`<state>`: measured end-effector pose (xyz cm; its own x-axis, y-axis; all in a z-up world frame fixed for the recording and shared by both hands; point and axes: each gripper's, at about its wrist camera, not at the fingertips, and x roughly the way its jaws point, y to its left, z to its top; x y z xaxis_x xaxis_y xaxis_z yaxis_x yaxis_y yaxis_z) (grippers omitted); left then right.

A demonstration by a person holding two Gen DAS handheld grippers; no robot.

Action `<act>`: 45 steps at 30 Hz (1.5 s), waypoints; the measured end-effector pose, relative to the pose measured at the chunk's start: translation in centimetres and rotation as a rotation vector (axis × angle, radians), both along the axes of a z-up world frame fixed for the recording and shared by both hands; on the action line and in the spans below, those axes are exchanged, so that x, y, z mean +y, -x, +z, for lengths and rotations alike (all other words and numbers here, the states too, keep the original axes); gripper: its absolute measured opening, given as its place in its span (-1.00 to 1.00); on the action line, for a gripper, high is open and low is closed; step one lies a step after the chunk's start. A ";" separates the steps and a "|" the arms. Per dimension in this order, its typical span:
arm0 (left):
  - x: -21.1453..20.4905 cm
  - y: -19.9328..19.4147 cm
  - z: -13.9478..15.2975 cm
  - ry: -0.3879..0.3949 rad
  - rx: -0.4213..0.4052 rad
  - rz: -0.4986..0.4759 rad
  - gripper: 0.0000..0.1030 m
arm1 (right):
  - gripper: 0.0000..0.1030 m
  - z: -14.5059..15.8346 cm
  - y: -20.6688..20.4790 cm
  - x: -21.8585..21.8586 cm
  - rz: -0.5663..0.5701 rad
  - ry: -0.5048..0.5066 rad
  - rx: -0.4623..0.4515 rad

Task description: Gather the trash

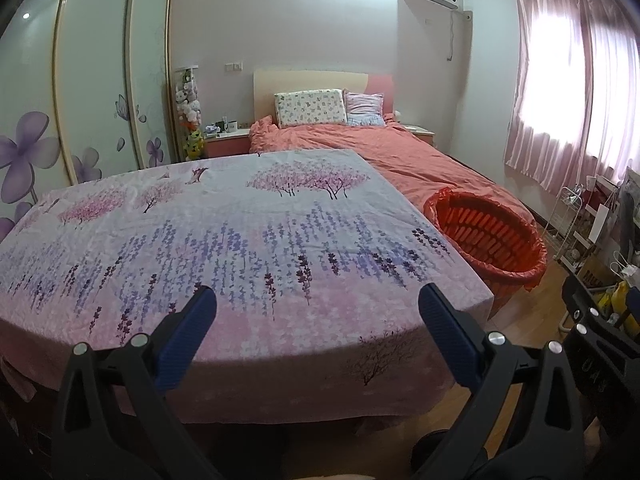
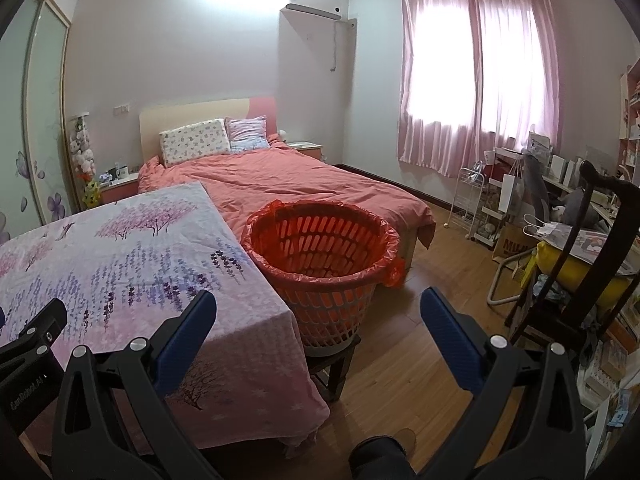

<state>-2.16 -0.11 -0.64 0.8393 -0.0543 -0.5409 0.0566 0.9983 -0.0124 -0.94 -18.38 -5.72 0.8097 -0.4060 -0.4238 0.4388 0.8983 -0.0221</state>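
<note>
Both tools, left tool and right tool, gaped empty; the basket stood nearer the right, no trash visible on the tabletop

Cloth, plastic and wood ahead of the grippers

Matt printed cloth lies under the left gripper; ahead of the right gripper a slatted plastic basket holds a glossy, probably plastic liner; smooth wood floor below.

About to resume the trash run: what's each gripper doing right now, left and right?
Left gripper: open, holding nothing, above the floral tablecloth.
Right gripper: open, holding nothing, facing the orange basket.
</note>
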 end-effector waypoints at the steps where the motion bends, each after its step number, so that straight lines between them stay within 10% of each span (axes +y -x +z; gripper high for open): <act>1: -0.1 -0.1 0.1 -0.001 -0.001 0.001 0.92 | 0.96 0.0 0.0 -0.1 -0.001 -0.001 -0.001; 45: -1.2 -1.0 0.6 -0.007 0.004 0.004 0.92 | 0.96 0.7 0.0 -1.2 -0.023 -0.016 -0.020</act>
